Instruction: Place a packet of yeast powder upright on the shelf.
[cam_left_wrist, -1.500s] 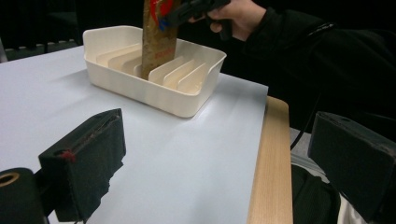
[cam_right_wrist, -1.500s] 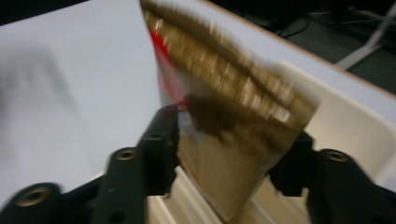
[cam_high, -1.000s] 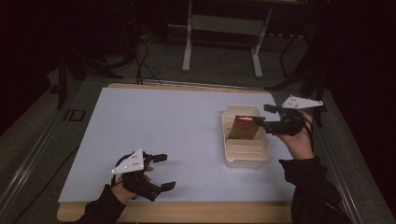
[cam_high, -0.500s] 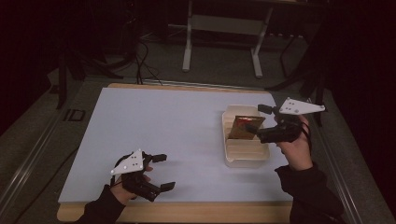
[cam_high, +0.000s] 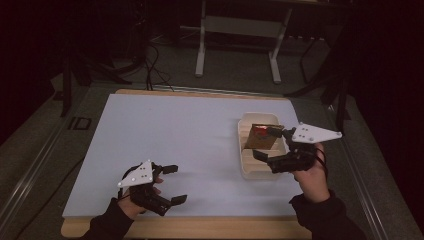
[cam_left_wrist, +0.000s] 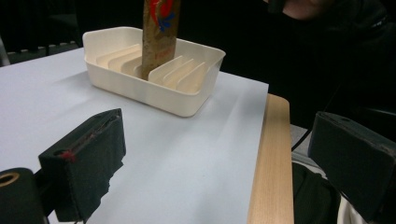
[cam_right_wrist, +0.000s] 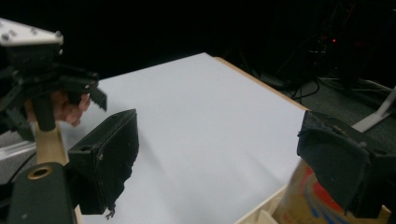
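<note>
A brown snack packet (cam_high: 260, 138) with a red mark stands upright between the ribs of a cream slotted tray (cam_high: 243, 166) at the table's right. My right gripper (cam_high: 264, 143) is open at the tray's near right. Its jaws straddle the packet without closing on it. In the right gripper view the packet (cam_right_wrist: 303, 206) shows low, just by the right jaw of that open gripper (cam_right_wrist: 224, 163). My left gripper (cam_high: 176, 184) rests open and holds nothing near the front left edge. The left gripper view looks past its own open jaws (cam_left_wrist: 219, 168) to the tray (cam_left_wrist: 140, 88) and packet (cam_left_wrist: 161, 32).
A white sheet (cam_high: 190, 140) covers the wooden table, whose bare wood edge (cam_left_wrist: 273, 163) runs along the front. Beyond the far edge stand a metal stand's legs (cam_high: 237, 45) and loose cables (cam_high: 150, 60) on the dark floor. The left gripper (cam_right_wrist: 51, 88) also appears across the sheet.
My right gripper has drawn back from the tray's far right toward the near side, jaws now open around the packet. The packet stands slightly more upright. The left gripper has not moved.
</note>
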